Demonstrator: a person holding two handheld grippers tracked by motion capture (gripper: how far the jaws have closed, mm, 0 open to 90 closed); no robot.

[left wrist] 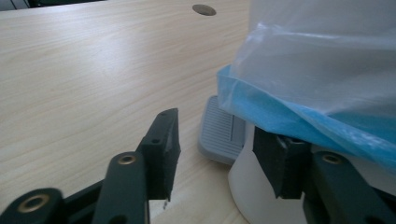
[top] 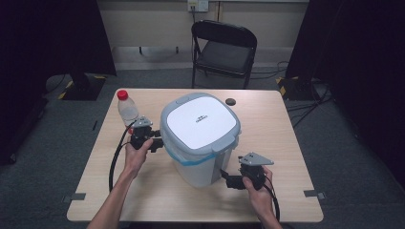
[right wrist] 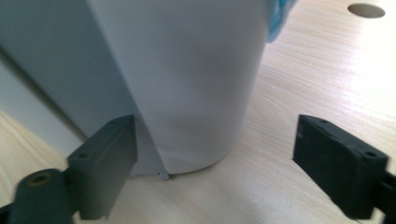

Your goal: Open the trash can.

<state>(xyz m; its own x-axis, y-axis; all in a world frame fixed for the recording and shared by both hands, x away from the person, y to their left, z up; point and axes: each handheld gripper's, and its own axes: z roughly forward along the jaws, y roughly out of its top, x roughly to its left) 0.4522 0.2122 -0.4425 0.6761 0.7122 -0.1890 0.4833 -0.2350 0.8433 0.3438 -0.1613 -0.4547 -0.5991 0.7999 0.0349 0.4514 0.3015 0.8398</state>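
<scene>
On the wooden table [top: 282, 143], centre, stands a white lidded bin [top: 200, 133] with a grey-rimmed lid [top: 199, 121] and a blue-edged plastic liner [left wrist: 299, 107] hanging out under the lid. Left gripper [top: 155, 142] sits at the bin's left side, held in the person's left hand [top: 136, 155]; jaws apart, nothing between them. Left gripper view: one jaw is over bare table, the other is tucked in under the liner, right against the bin wall (contact itself can't be confirmed). A grey ribbed pedal [left wrist: 222, 135] sticks out at the bin's base just past the jaws. Right gripper [top: 230, 179] is at the bin's lower right corner, in the right hand [top: 258, 188]; jaws wide open, holding nothing. Right gripper view: the bin's rounded white corner fills the gap between the jaws, one jaw near the grey panel side, the other well clear over the table. A clear water bottle [top: 127, 109] with a red cap stands upright at the left rear, just behind the left gripper. A dark round cable hole [top: 231, 101] is in the tabletop behind the bin. Beyond the table, a black folding chair [top: 223, 47].
</scene>
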